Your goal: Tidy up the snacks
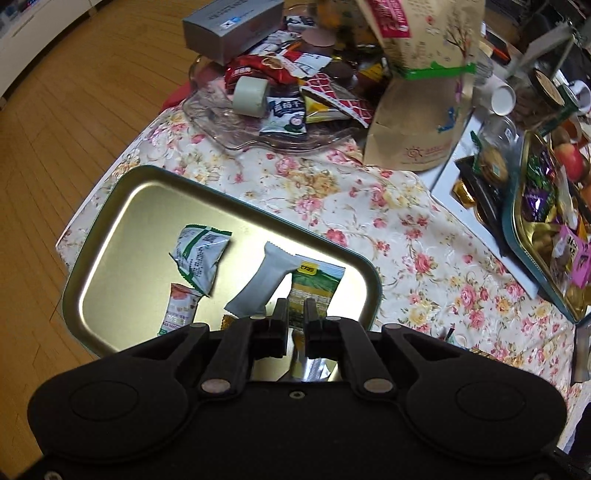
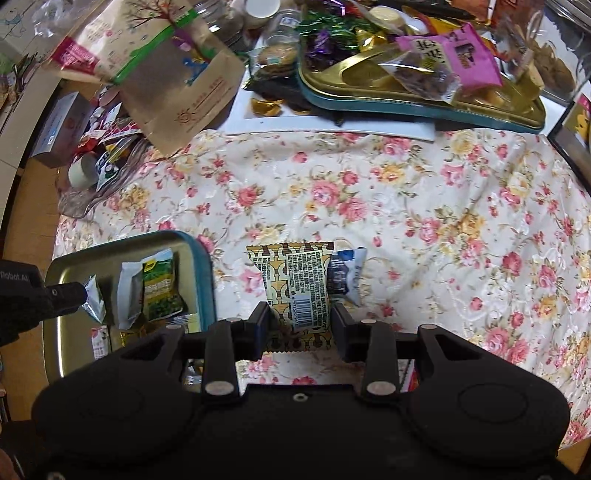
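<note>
A gold tin tray (image 1: 122,236) with a teal rim sits at the table's left corner and holds several snack packets. My left gripper (image 1: 295,314) is shut on a green and yellow packet (image 1: 314,288) over the tray, next to a white packet (image 1: 264,282) and a green and silver packet (image 1: 199,258). The tray (image 2: 201,266) and left gripper (image 2: 83,293) also show in the right wrist view. My right gripper (image 2: 300,321) is open around a gold patterned packet (image 2: 299,288) lying on the floral cloth, fingers either side. A blue and white packet (image 2: 347,273) lies behind it.
A clear glass dish (image 1: 229,122) of mixed snacks and a grey box (image 1: 229,26) stand at the back left. A brown paper bag (image 1: 424,92) stands in the middle back. A second gold tin (image 2: 369,92) piled with sweets sits at the back right. The floor lies beyond the left edge.
</note>
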